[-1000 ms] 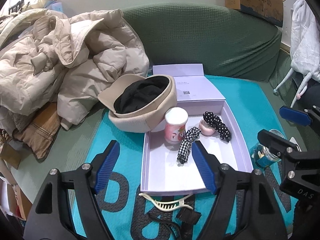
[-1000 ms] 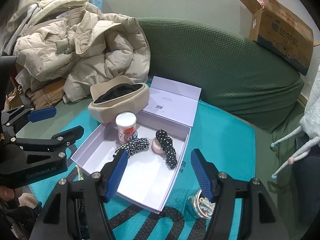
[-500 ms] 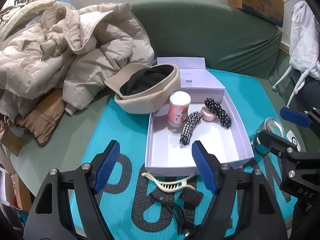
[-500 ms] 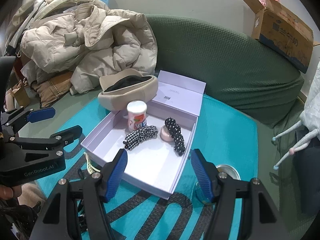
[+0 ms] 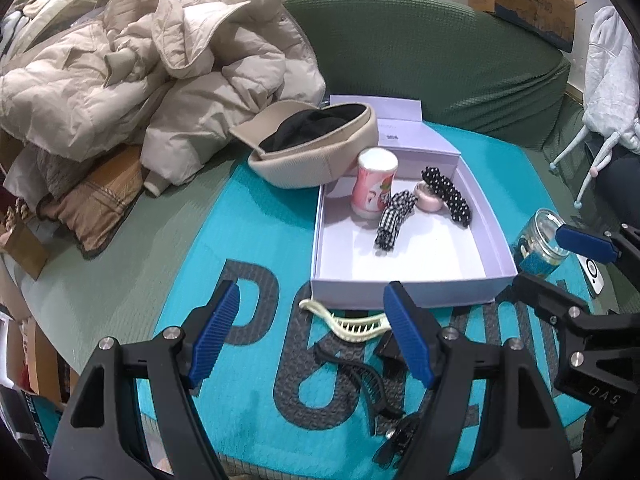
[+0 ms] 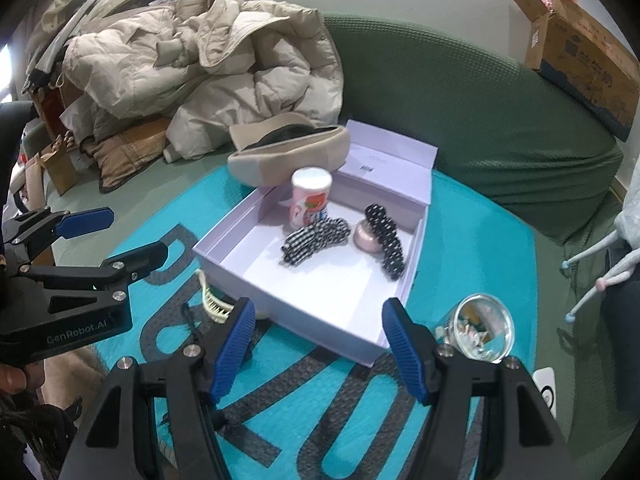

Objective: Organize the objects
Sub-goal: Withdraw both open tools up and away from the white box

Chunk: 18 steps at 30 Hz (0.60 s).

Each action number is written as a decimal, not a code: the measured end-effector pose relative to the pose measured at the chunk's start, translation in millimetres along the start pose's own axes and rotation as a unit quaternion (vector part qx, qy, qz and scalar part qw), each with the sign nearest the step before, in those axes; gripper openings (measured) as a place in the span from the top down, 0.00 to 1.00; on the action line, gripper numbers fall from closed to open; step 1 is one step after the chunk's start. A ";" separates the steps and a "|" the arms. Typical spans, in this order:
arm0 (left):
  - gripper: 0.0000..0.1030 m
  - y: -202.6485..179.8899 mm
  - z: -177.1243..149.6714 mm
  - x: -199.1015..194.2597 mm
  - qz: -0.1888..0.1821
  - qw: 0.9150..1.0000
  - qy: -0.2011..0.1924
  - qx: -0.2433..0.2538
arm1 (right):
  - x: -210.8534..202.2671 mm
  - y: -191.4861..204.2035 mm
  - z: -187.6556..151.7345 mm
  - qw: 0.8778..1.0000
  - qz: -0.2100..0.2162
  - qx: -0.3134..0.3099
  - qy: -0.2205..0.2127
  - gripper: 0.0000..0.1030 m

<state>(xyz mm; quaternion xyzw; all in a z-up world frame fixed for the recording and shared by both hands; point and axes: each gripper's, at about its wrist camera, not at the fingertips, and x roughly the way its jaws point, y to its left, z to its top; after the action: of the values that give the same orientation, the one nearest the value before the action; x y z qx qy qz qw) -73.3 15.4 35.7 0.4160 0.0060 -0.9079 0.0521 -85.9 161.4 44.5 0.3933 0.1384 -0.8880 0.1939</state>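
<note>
Grippers: left gripper [image 5: 310, 330] and right gripper [image 6: 316, 346] both wide apart, empty, now farther back from lavender box [image 5: 404, 292].
Newly visible: black hair clip [image 5: 360, 376] near cream claw clip [image 5: 344, 322].

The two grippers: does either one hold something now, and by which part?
Nothing is held. The left gripper and the right gripper are both open and empty, above the teal mat near the lilac box.
</note>
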 end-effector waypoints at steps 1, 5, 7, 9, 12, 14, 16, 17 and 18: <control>0.29 0.8 -2.3 0.5 0.002 1.000 0.001 0.000 | 0.8 2.1 -1.6 1.000 0.002 -0.001 0.002 0.35; 0.29 4.9 -13.6 2.9 0.005 1.000 0.010 -0.005 | 5.7 8.5 -9.0 1.000 0.008 -0.007 0.011 0.35; 0.29 7.4 -19.3 4.5 0.005 1.000 0.015 -0.008 | 8.0 11.7 -12.5 1.000 0.012 -0.011 0.016 0.35; 0.29 9.1 -25.0 6.6 0.006 1.000 0.020 -0.010 | 10.2 15.7 -16.3 1.000 0.016 -0.016 0.020 0.35; 0.29 11.1 -33.0 9.2 0.006 1.000 0.027 -0.014 | 13.0 20.9 -21.2 0.999 0.021 -0.022 0.026 0.35; 0.29 12.7 -37.6 11.3 0.008 0.999 0.031 -0.017 | 14.8 23.5 -24.1 0.999 0.024 -0.025 0.030 0.35; 0.29 13.6 -42.7 12.0 0.008 0.999 0.035 -0.017 | 17.4 26.0 -27.3 0.999 0.028 -0.029 0.035 0.35; 0.29 14.1 -44.7 12.6 0.009 0.999 0.036 -0.017 | 18.6 27.6 -29.2 0.998 0.030 -0.031 0.038 0.35; 0.29 14.8 -47.4 13.2 0.011 0.999 0.039 -0.017 | 19.9 29.3 -31.2 0.998 0.032 -0.033 0.040 0.35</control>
<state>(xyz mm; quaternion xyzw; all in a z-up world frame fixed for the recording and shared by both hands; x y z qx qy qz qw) -44.7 2.0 -4.8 0.4498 0.0192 -0.8903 0.0688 -64.7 143.2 6.4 0.4266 0.1624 -0.8598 0.2291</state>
